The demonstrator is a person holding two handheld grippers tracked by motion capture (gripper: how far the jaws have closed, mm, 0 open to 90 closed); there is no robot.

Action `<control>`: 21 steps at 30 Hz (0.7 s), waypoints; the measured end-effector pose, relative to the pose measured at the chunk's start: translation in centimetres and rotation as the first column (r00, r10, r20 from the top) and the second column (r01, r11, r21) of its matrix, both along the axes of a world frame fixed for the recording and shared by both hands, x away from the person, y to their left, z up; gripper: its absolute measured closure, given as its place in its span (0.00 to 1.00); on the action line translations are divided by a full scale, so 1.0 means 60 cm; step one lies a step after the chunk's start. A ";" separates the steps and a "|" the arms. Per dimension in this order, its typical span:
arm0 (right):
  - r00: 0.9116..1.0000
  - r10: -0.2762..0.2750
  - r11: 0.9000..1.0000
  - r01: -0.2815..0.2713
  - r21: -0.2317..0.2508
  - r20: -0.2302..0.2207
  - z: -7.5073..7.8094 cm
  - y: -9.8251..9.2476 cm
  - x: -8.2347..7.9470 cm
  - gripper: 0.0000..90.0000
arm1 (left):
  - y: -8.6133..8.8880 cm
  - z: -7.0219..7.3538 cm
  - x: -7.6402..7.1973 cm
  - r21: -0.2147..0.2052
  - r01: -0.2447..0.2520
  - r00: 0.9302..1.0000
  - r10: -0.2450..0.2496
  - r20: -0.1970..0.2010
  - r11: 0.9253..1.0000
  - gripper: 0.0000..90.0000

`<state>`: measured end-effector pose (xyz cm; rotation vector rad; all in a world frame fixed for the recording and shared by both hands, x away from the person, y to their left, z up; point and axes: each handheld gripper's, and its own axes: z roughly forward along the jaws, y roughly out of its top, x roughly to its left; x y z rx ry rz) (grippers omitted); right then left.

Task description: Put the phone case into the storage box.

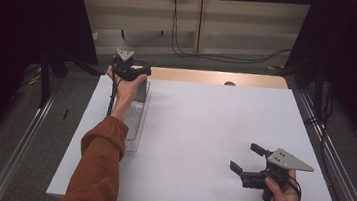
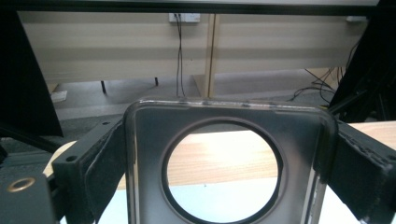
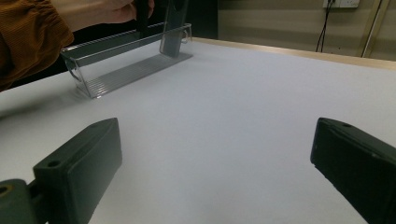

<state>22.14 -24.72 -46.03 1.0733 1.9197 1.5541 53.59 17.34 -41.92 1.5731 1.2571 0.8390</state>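
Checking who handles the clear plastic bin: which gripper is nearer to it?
Left. The left gripper is clamped on the far end of the clear bin; the right gripper hangs open over the table's near right part, well apart.

A white table (image 1: 203,133) with a bare wooden strip along its far edge is carrying a long clear plastic tray (image 1: 135,121), which is lying lengthwise near the left edge, its ribbed floor resting on the surface.
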 end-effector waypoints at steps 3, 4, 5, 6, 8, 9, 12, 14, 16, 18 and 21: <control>1.000 -0.002 1.000 0.002 -0.006 -0.002 0.000 0.000 0.000 0.02 | 0.000 0.000 0.000 0.005 0.010 1.000 -0.010 0.001 1.000 0.08; 1.000 -0.002 1.000 0.002 -0.005 -0.003 0.000 0.000 0.000 0.02 | 0.000 0.000 0.001 -0.006 0.024 1.000 -0.024 0.005 1.000 0.07; 1.000 -0.002 1.000 0.002 0.004 -0.005 0.000 0.001 0.000 0.02 | 0.000 0.001 0.000 0.001 0.020 1.000 -0.020 0.005 1.000 0.06; 1.000 -0.002 1.000 0.002 0.004 -0.002 0.000 0.000 0.000 0.02 | 0.001 0.002 0.001 0.000 0.026 1.000 -0.026 0.007 1.000 0.04; 1.000 -0.001 1.000 0.001 0.003 -0.003 0.000 0.000 0.000 0.02 | 0.004 0.003 0.001 0.005 0.021 1.000 -0.021 0.003 1.000 0.04; 1.000 -0.001 1.000 0.001 0.003 -0.003 0.000 0.000 0.000 0.02 | 0.004 0.003 0.001 0.005 0.021 1.000 -0.021 0.003 1.000 0.04; 1.000 0.001 1.000 -0.001 0.002 -0.001 0.000 0.000 0.000 0.02 | 0.009 0.004 0.002 0.011 0.039 0.999 -0.039 0.002 0.999 0.04; 1.000 -0.001 1.000 0.001 0.002 -0.004 0.000 0.000 0.000 0.02 | 0.013 0.004 0.003 0.025 0.037 0.999 -0.037 -0.014 0.999 0.04; 1.000 0.000 1.000 0.000 0.001 -0.004 0.000 0.001 0.000 0.02 | 0.014 0.004 0.003 0.045 0.027 0.999 -0.026 -0.025 0.999 0.04; 1.000 0.005 1.000 -0.005 -0.003 -0.002 0.000 0.000 0.000 0.02 | 0.015 0.003 0.004 0.036 0.042 0.998 -0.040 -0.037 0.998 0.04; 1.000 0.000 1.000 0.000 -0.004 -0.002 0.000 0.000 0.000 0.02 | 0.015 0.000 0.004 0.063 0.052 0.997 -0.048 -0.061 0.997 0.05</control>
